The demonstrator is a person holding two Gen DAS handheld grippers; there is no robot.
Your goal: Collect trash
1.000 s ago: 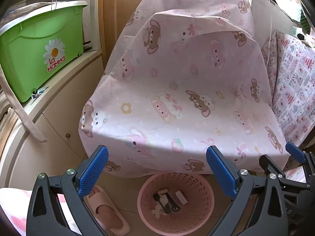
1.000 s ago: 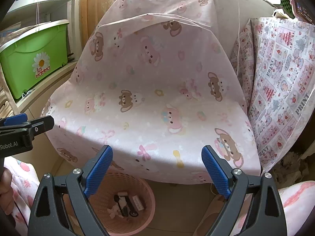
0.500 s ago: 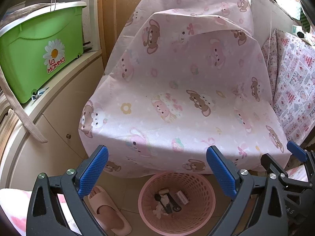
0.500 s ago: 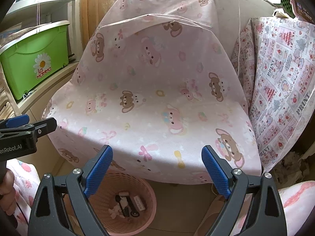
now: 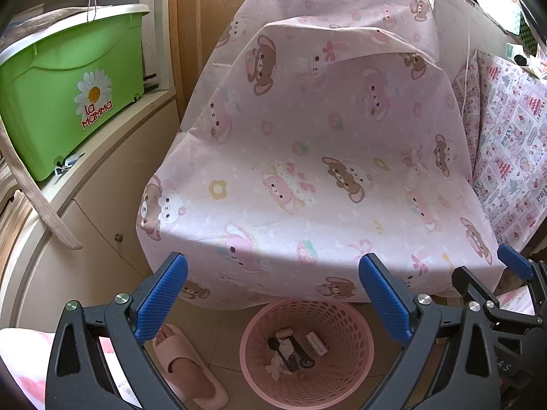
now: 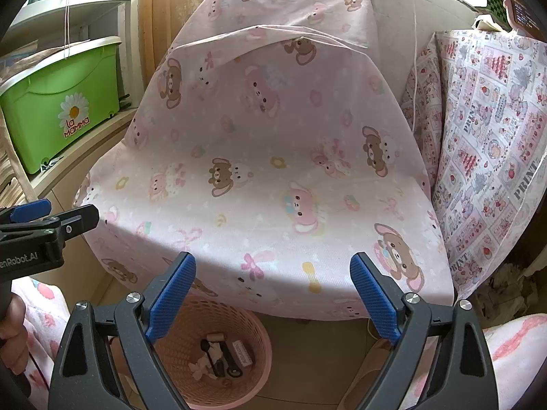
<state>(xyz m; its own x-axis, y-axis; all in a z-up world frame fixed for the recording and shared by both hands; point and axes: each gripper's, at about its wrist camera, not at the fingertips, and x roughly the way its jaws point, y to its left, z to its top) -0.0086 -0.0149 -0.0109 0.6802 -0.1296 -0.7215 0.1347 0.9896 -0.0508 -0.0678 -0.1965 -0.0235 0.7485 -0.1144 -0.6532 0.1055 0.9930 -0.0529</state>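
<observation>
A pink perforated waste basket [image 5: 345,321] stands on the floor below a table draped in pink bear-print cloth [image 5: 307,157]. Small bits of trash [image 5: 294,350] lie in its bottom: pale scraps, a black piece, a small box. The basket also shows in the right wrist view [image 6: 239,317] with the trash [image 6: 222,355] inside. My left gripper [image 5: 273,297] is open and empty above the basket. My right gripper [image 6: 273,294] is open and empty, above and right of the basket. The cloth top carries nothing.
A green lidded bin [image 5: 65,92] sits on a cream cabinet [image 5: 102,212] at the left. A pink slipper [image 5: 184,369] lies on the floor left of the basket. A patterned cloth [image 6: 489,157] hangs at the right. The other gripper [image 6: 37,232] shows at the left.
Both grippers have drifted very slightly; the view is nearly the same. Nothing was picked up or let go.
</observation>
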